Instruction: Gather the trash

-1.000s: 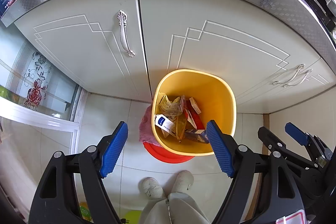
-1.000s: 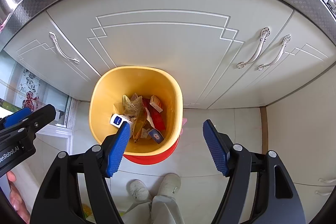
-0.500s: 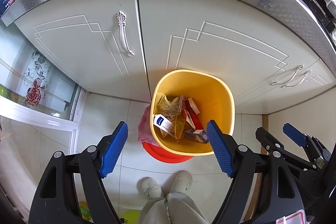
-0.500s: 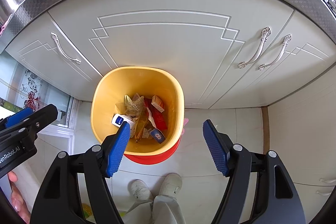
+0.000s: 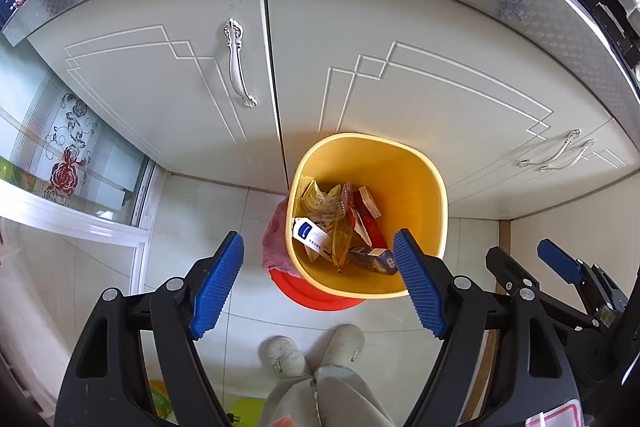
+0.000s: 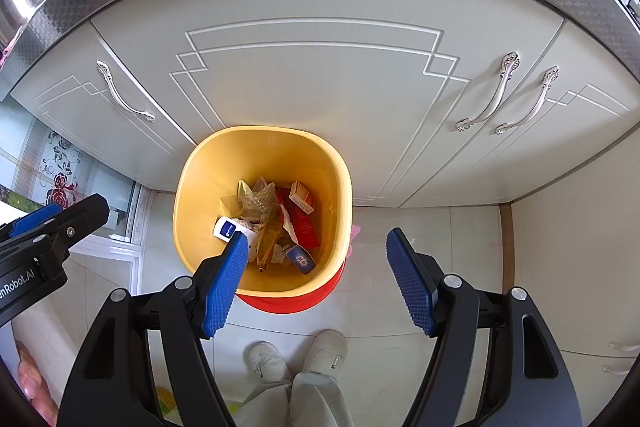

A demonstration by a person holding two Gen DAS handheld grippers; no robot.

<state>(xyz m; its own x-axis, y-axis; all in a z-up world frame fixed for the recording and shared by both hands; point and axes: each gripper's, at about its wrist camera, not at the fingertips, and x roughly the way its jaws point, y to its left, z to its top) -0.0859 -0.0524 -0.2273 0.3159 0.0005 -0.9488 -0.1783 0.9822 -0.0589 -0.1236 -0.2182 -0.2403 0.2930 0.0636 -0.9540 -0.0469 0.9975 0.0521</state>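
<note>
In 1 yellow bin (image 5: 424,187): approx 6 trash pcs (image 5: 340,223).

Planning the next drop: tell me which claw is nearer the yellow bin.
Too close to call. The left claw frames the yellow bin's near left rim; the right claw frames its near right rim. Both open above it.

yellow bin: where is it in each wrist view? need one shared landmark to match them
Left wrist: yellow bin sits right of centre, its near rim behind the right blue pad of the left gripper.
Right wrist: yellow bin sits left of centre, behind the left pad of the right gripper.
Shared landmark: the white-and-blue carton inside the bin.
</note>
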